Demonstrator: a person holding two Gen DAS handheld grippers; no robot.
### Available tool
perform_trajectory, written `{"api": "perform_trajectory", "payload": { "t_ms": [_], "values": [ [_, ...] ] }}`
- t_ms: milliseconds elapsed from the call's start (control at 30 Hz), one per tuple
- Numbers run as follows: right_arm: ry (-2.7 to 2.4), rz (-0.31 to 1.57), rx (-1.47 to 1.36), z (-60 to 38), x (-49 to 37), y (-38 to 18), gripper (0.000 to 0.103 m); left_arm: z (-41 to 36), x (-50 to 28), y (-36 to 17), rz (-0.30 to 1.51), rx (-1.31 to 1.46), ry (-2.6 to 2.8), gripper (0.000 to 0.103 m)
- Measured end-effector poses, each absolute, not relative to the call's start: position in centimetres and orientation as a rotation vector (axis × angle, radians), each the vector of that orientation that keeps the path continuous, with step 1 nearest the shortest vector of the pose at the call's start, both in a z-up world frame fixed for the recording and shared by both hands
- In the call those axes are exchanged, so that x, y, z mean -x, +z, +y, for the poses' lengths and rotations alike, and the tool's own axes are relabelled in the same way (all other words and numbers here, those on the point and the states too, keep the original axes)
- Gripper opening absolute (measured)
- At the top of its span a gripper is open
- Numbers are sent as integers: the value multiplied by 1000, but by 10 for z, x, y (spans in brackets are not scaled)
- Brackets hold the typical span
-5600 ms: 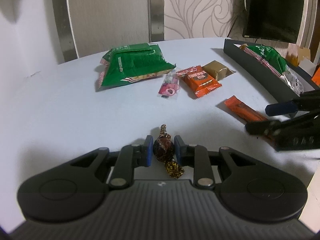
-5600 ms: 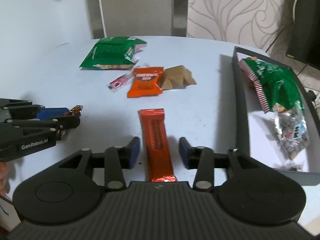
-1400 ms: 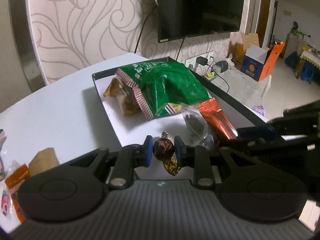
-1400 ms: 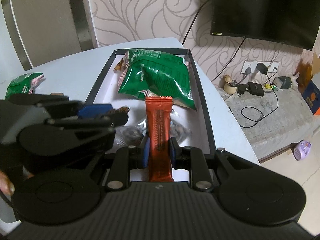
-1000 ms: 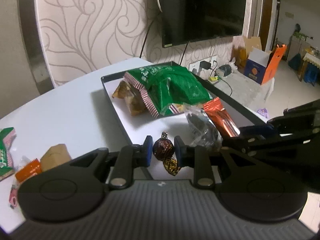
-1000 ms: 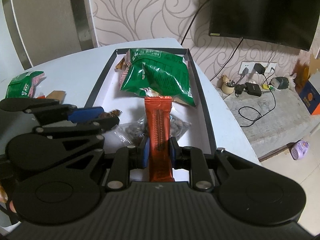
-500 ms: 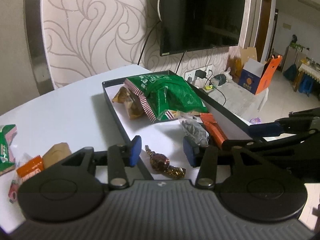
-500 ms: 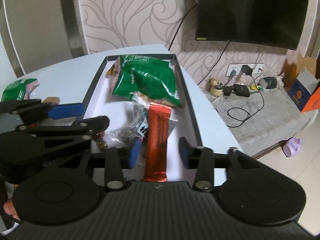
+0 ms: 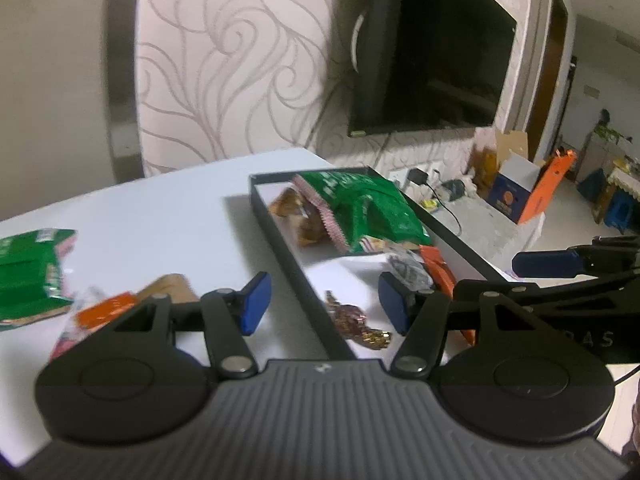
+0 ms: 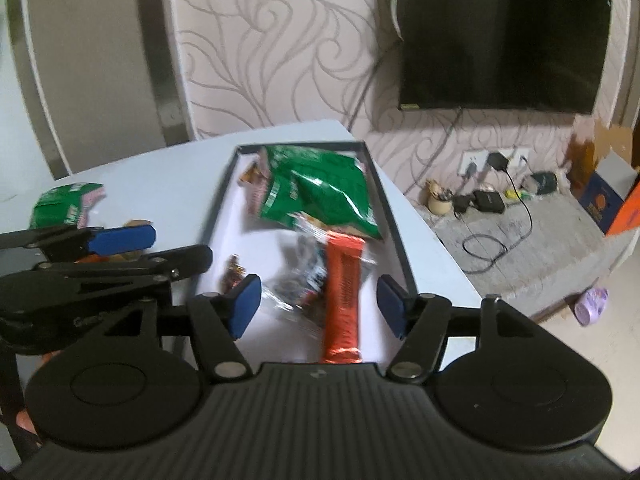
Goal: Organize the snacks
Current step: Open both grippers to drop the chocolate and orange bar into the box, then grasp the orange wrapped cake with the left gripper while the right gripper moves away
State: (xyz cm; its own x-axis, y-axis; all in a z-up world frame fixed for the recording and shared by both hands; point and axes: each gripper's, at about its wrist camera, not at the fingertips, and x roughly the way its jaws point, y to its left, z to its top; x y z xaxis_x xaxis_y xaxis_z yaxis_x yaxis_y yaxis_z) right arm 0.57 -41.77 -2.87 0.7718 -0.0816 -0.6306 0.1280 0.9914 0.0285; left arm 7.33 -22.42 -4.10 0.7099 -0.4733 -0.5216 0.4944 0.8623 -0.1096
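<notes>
Lying in tray (image 10: 394,236), orange bar (image 10: 343,300) between parted right jaws

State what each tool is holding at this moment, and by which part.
Nothing. Both the left tool and right tool have just been opening; the wrapped candy and orange bar lie loose in the tray.

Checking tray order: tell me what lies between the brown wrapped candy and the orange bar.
A clear packet of dark snacks lies between the candy and the orange bar in the tray, clearest in the right wrist view.
</notes>
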Motion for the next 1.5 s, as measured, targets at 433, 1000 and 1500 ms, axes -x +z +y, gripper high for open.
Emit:
{"api": "perform_trajectory", "payload": {
  "t_ms": [433, 1000, 1500],
  "values": [
    [105, 647, 20, -338, -21, -12, 71, -129, -60, -67, 552, -124, -302, 62],
    [140, 696, 21, -318, -33, -17, 74, -129, -125, -93, 690, -82, -322, 61],
    [223, 727, 49, -290, -56, -28, 75, -94, -77, -92, 698, -57, -295, 40]
  ]
}}
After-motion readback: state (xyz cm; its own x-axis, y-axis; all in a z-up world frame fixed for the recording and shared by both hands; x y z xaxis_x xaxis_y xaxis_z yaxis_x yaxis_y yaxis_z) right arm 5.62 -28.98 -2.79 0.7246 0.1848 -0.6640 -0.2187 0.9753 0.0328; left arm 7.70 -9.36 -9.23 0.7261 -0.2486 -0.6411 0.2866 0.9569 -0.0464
